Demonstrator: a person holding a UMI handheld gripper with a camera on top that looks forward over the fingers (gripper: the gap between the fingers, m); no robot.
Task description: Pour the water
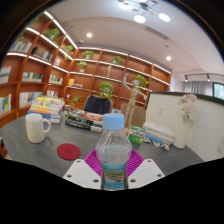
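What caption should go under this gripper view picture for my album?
The claw grips a clear water bottle with a blue cap above a table, a white mug and red coaster nearby.

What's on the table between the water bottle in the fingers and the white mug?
In the gripper view, a red coaster lies on the table between the water bottle, held in the fingers, and the white mug.

No text can be read on the bottle [113,150] or the books [45,104].

Clear glossy plastic bottle [114,150]; wooden shelves [60,65].
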